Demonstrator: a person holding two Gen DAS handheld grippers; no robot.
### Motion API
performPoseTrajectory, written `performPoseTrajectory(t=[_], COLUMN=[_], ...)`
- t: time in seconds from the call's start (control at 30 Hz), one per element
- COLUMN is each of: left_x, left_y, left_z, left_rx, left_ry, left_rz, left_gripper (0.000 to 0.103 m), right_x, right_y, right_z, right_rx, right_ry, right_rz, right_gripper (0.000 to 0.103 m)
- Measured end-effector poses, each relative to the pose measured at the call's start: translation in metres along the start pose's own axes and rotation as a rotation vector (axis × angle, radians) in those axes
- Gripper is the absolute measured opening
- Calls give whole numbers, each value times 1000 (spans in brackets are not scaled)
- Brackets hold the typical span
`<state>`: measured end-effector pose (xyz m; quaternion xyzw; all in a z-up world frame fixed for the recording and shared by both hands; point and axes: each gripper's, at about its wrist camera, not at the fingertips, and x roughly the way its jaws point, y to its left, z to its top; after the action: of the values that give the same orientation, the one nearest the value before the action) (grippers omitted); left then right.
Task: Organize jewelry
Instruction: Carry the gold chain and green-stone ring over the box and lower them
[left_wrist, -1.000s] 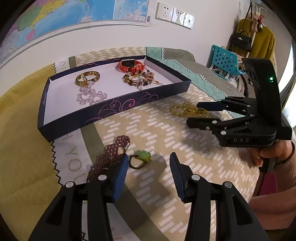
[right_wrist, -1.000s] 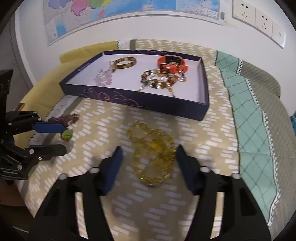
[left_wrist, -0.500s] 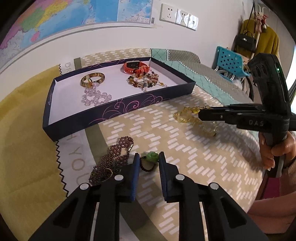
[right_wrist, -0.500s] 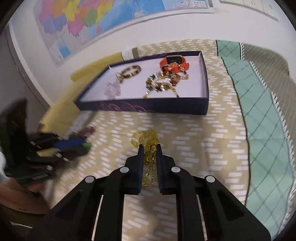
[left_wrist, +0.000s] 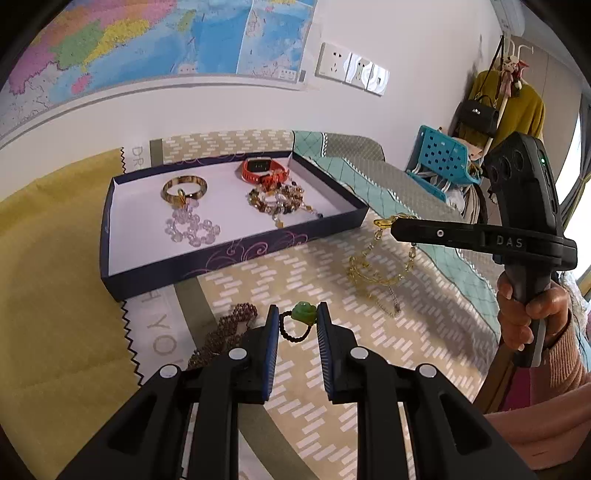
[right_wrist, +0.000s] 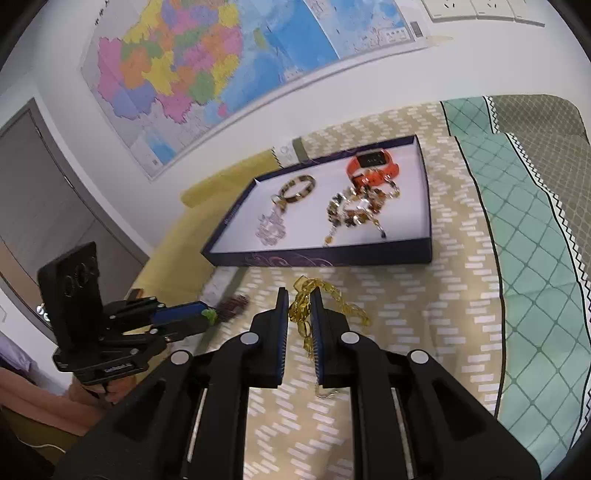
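A white wall w/ a big coloured map (left_wrist: 147, 40) and a row of sockets (left_wrist: 352, 68) is seen behind a bed spread w/ a patchwork cover (left_wrist: 295, 269) in yellow, beige and teal. A blue plastic basket (left_wrist: 441, 158) and a hanging yellow garment are seen far right in the left cam.

On the cover a shallow dark-blue tray (left_wrist: 236, 254) w/ a white floor is laid. Inside it, four pieces are counted: an amber bangle (left_wrist: 184, 189) at the back left, a clear bead bracelet (left_wrist: 192, 230) just in front of it, an orange watch (left_wrist: 264, 170) at the back right, and a mixed bead string (left_wrist: 280, 201) touching the watch's front.

Left gripper (left_wrist: 295, 328): its blue pads are clamped on a small bracelet w/ a green charm (left_wrist: 303, 312), the dark cord loop pinched between them, charm poking out at the tips. The piece is held just clear of the cover. A dark red bead bracelet (left_wrist: 221, 334) is left lying on the cover, close to the left pad's outer side.

Right gripper (right_wrist: 300, 306): pads closed on a gold chain (right_wrist: 306, 314). In the left cam the chain is seen lifted at one end by the tips, the rest draped down to the cover, in front of the tray's right corner. Gripper handle is wrapped by a hand (left_wrist: 528, 314) in a pink sleeve.

Both jaws have just been closing, each w/ jewelry between them.
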<state>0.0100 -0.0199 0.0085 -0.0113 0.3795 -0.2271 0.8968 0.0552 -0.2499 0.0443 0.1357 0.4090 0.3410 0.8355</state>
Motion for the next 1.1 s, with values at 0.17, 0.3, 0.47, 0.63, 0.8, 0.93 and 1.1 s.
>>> performPoseTrajectory(t=[0.17, 0.3, 0.47, 0.63, 0.8, 0.93, 1.1], left_x=[-10, -17, -24, -28, -29, -31, -32], left_y=[4, 6, 8, 14, 19, 21, 21], left_z=[6, 12, 20, 27, 34, 39, 44], left_rx=[-14, -14, -11, -12, -15, -7, 2], left_ry=[-27, -48, -77, -93, -107, -117, -127], left_rz=[-6, 5, 19, 33, 46, 54, 63], left_gripper=[19, 19, 19, 19, 19, 19, 19], right_x=[-13, -22, -31, -39, -44, -48, -49], right_y=[6, 13, 22, 32, 39, 44, 47], right_z=[11, 21, 35, 52, 68, 79, 89], right_rx=[-2, -27, -58, -92, -117, -133, -145], right_ry=[-41, -74, -109, -146, -178, -202, -220], right_rz=[27, 22, 14, 6, 4, 3, 4], right_gripper=[12, 12, 12, 12, 12, 12, 12])
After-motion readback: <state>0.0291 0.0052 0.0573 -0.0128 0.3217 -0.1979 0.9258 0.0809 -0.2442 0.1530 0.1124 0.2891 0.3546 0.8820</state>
